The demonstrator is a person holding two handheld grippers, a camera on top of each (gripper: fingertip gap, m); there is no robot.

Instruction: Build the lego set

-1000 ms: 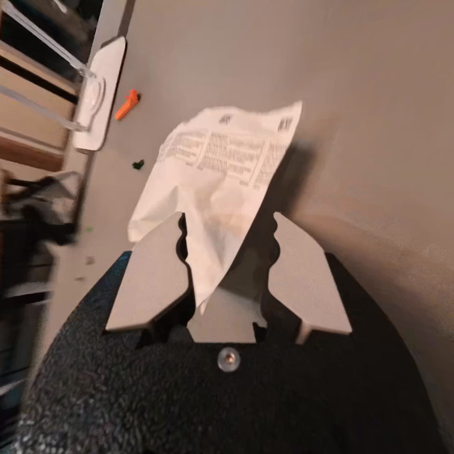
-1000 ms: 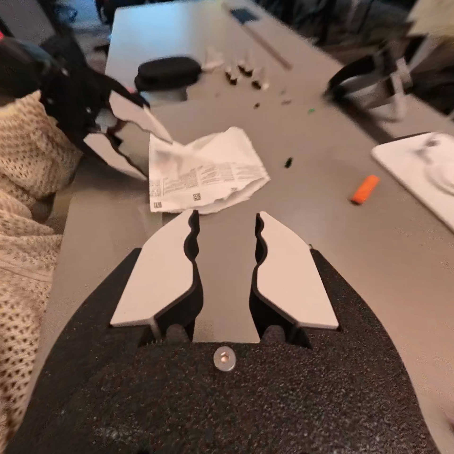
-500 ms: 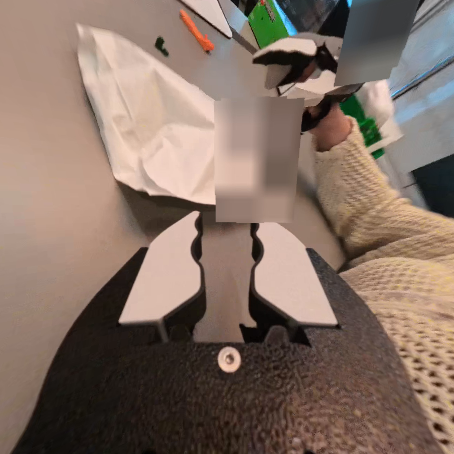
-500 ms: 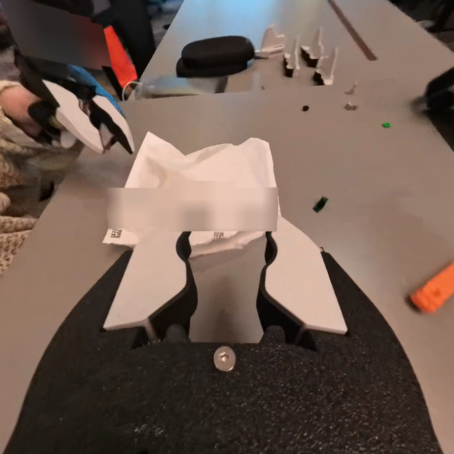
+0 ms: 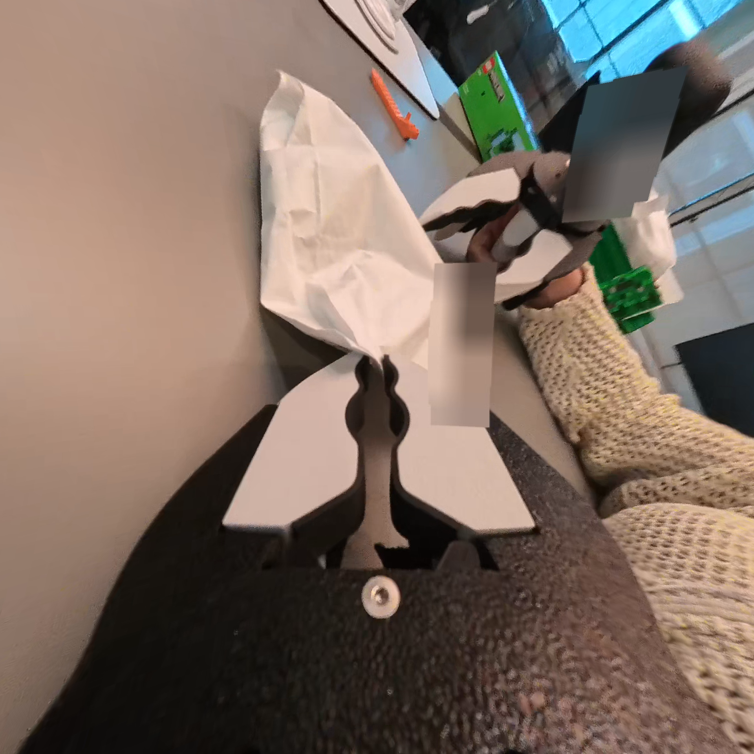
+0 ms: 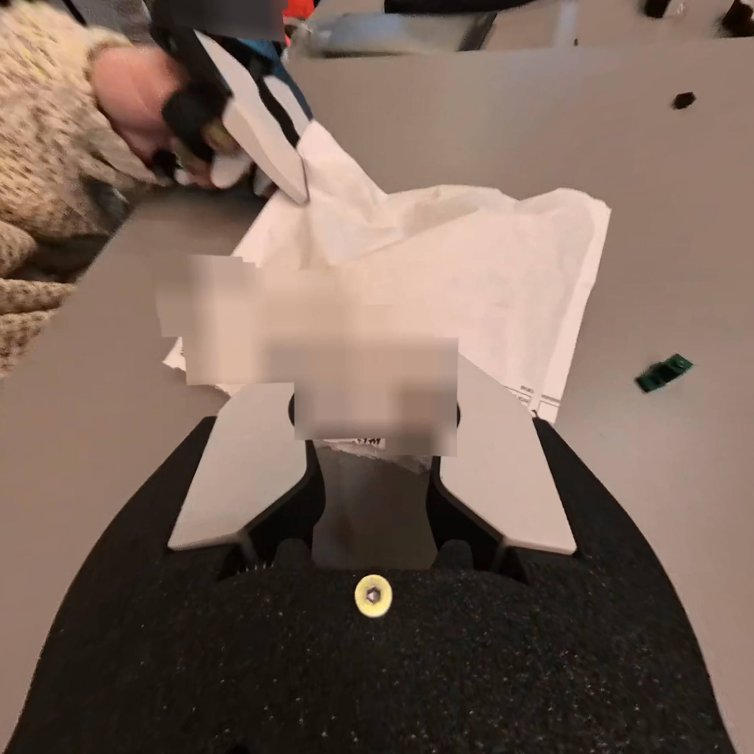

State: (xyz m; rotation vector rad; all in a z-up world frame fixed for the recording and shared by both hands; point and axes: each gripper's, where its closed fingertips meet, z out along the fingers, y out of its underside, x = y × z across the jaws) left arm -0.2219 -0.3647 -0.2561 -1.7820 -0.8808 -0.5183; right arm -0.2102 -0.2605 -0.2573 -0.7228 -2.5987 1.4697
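A crumpled white paper bag (image 5: pixel 326 228) lies on the grey table (image 5: pixel 122 285). My left gripper (image 5: pixel 377 361) is shut on the bag's near corner. In the right wrist view the left gripper (image 6: pixel 300 191) pinches that corner of the bag (image 6: pixel 469 265) and lifts it a little. My right gripper (image 6: pixel 373 391) is open, with the bag's printed edge lying between its fingers. Its tips are hidden by a blurred patch. In the left wrist view the right gripper (image 5: pixel 461 245) hangs open by the bag's far side. A dark green brick (image 6: pixel 663 373) lies right of the bag.
An orange brick separator (image 5: pixel 391 108) lies beyond the bag, beside a white tray (image 5: pixel 391 45). A green box (image 5: pixel 497 110) and green plates (image 5: pixel 628 293) sit past the table edge. A small black piece (image 6: pixel 683 100) lies farther back. A knitted sleeve (image 5: pixel 653 530) is at the right. There is about 11 centimeters between the tips of the two grippers. Measured from the fingertips, the dark green brick (image 6: pixel 663 373) is 10 centimeters or so from the right gripper and 20 centimeters from the left.
My left gripper has closed on the bag's corner and raised it. My right gripper has moved forward until the bag's printed edge sits between its open fingers.
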